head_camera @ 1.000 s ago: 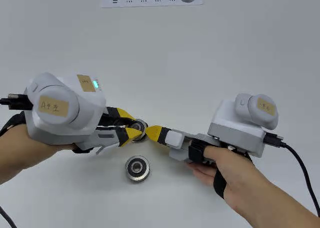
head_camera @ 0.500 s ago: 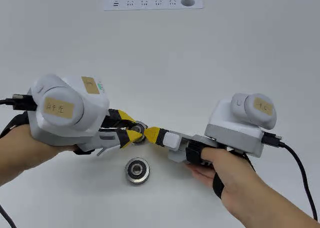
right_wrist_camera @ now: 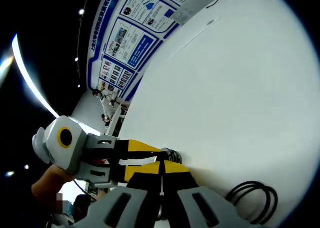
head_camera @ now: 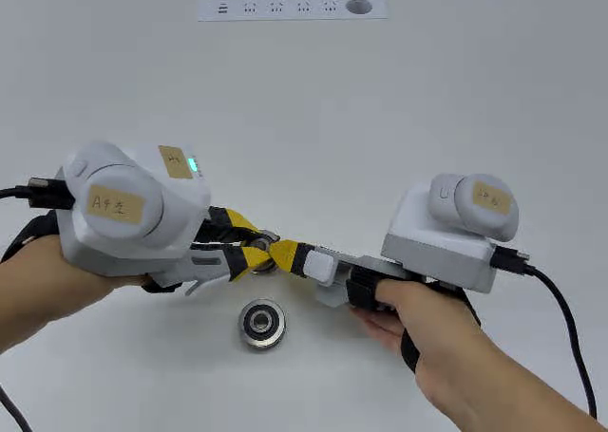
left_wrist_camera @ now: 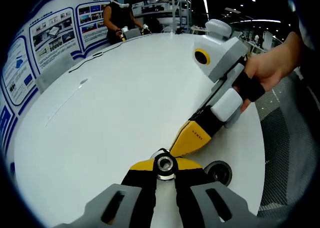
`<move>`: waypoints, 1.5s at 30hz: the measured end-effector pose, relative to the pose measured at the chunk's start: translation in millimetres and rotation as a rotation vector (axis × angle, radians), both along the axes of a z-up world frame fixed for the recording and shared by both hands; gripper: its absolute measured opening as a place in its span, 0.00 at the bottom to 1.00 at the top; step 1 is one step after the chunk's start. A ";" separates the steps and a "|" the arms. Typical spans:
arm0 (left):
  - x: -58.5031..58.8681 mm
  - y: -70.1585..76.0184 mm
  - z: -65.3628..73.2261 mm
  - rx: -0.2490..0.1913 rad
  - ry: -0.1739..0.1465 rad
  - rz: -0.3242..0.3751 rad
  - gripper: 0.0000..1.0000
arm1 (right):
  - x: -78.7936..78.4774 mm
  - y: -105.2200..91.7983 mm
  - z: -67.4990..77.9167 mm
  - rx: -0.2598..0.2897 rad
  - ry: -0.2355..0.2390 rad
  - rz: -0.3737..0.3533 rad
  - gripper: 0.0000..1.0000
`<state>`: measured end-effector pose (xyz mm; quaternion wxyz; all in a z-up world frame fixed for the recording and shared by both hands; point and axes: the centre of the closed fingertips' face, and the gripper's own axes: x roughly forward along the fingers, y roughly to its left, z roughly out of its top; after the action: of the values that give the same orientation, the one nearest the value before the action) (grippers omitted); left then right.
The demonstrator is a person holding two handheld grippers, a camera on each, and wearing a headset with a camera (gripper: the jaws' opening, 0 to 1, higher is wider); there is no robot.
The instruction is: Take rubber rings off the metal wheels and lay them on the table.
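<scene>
**Left claw clamped on a wheel, right claw's tips at its rim**

The left gripper (head_camera: pixel 249 250) has its yellow-and-black jaws closed on a metal wheel (left_wrist_camera: pixel 165 164). They grip it from both sides and hold it off the white worktop (head_camera: pixel 427 119), over the middle and somewhat toward the near edge. The wheel's hub faces the left gripper view.

The right gripper (head_camera: pixel 285 254) comes in from the right side. Its jaws are drawn together with a thin slit between them, and their yellow tips touch the held wheel's rim. Whether they pinch a rubber ring there cannot be told.

A second wheel (head_camera: pixel 260 323) lies flat on the worktop, nearer the near edge and just below the two meeting grippers. It touches neither one.

In the right gripper view, two thin black rings (right_wrist_camera: pixel 251 202) lie overlapping on the worktop beside that gripper's jaws.

A white power strip (head_camera: pixel 292 7) lies along the far edge.
</scene>
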<state>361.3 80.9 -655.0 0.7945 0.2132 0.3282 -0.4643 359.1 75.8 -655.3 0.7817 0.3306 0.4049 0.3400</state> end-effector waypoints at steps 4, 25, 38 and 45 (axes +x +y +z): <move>-0.4 0.0 0.0 -0.003 0.000 0.001 0.13 | -0.2 0.2 0.7 -0.015 -0.021 0.007 0.01; -1.3 -0.2 0.6 -0.011 -0.008 0.000 0.13 | -3.9 -0.7 7.2 -0.005 -0.028 0.019 0.01; -1.6 -0.3 0.8 -0.010 -0.013 -0.005 0.14 | -9.2 1.2 12.7 0.054 0.017 0.018 0.01; -2.3 -0.5 0.8 -0.002 -0.021 -0.008 0.14 | -8.2 -0.9 9.9 0.066 0.060 -0.019 0.01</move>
<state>359.1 80.4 -654.2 0.7962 0.2189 0.3185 -0.4655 350.9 74.9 -645.5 0.7610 0.3702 0.4136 0.3358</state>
